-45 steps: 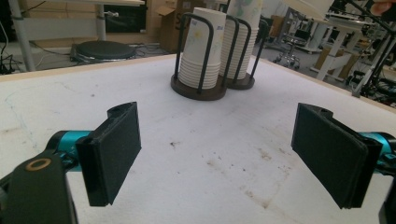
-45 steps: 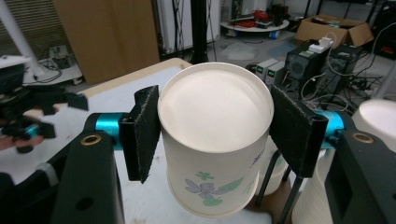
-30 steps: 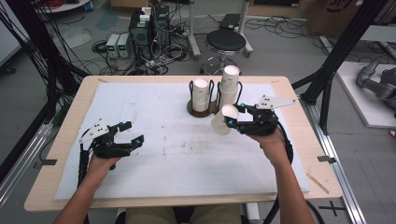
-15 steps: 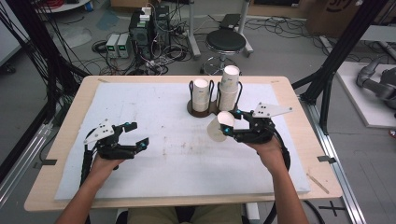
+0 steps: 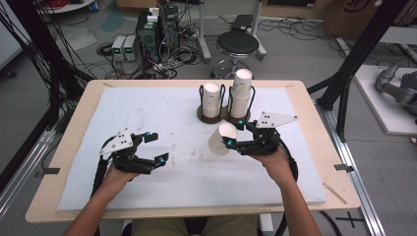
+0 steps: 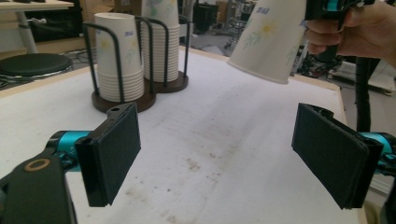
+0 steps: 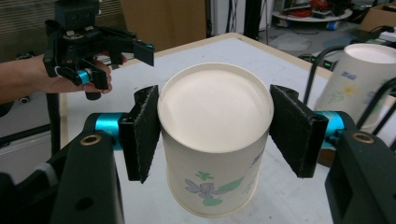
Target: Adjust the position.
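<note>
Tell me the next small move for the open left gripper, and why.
Probably bring the left gripper toward the paper cup that the right gripper holds in the air, tilted, clear of the cup holder. The left jaws stand open and empty, apart from the cup.

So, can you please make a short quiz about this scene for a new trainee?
1. True or false: the right gripper is shut on a paper cup.
2. How many cup stacks stand in the holder? A) one B) two C) four
3. What is between the pads of the left gripper?

Key:
1. True; its pads press the cup's sides, above the table.
2. B.
3. Nothing; the jaws stand wide open.
</note>
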